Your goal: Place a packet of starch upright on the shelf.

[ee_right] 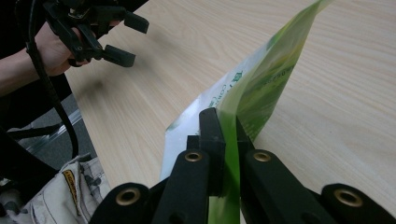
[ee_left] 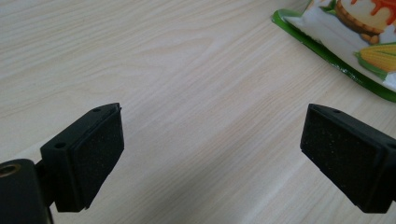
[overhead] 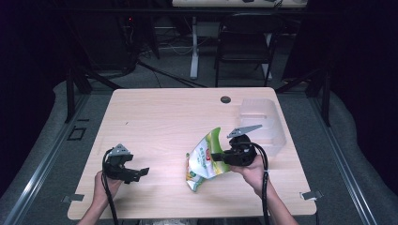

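Note:
A green and white snack bag [overhead: 205, 159] with corn pictures is lifted on edge over the front middle of the wooden table [overhead: 164, 117], its lower corner near the tabletop. My right gripper [overhead: 217, 157] is shut on the bag's right edge; in the right gripper view the jaws [ee_right: 226, 126] pinch the thin green film of the bag [ee_right: 266, 74]. My left gripper [overhead: 140, 174] is at the front left, held in a hand, open with nothing between its pads [ee_left: 100, 149]. A corner of the bag [ee_left: 345, 42] lies ahead and to the right of the left gripper [ee_left: 224, 154].
A clear plastic container [overhead: 263, 123] stands at the table's right side, just behind my right gripper. A small black round grommet [overhead: 225, 99] sits near the far edge. A chair [overhead: 244, 42] and desk legs stand beyond the table.

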`<control>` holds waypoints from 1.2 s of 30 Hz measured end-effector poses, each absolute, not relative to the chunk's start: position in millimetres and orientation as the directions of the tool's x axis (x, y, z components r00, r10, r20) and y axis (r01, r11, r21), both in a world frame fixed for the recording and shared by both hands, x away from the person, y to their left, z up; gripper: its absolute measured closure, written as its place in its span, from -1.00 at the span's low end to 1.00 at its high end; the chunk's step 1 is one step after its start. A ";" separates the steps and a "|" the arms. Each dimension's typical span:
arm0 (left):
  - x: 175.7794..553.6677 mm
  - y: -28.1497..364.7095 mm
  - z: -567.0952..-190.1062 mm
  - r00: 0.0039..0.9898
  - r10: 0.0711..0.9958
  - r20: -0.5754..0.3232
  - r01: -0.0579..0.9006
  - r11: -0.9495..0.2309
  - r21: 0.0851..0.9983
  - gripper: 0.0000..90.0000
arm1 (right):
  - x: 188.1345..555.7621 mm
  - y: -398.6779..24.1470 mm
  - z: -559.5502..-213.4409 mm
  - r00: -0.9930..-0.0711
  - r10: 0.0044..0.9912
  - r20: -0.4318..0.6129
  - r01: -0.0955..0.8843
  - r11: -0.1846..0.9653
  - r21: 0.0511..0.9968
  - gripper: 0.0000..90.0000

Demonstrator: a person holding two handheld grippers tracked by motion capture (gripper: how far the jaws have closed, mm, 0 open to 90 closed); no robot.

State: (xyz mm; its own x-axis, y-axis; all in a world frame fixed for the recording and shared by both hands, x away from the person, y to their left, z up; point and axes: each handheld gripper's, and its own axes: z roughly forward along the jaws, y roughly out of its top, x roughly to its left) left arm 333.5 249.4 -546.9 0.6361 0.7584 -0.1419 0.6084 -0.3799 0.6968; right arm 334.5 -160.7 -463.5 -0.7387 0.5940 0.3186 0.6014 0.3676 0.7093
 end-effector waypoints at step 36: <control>333.8 247.7 -546.6 0.639 0.755 -0.145 0.611 -0.385 0.692 -0.86 | 334.5 -184.2 -420.0 -0.752 0.601 0.271 0.566 0.377 0.733 1.00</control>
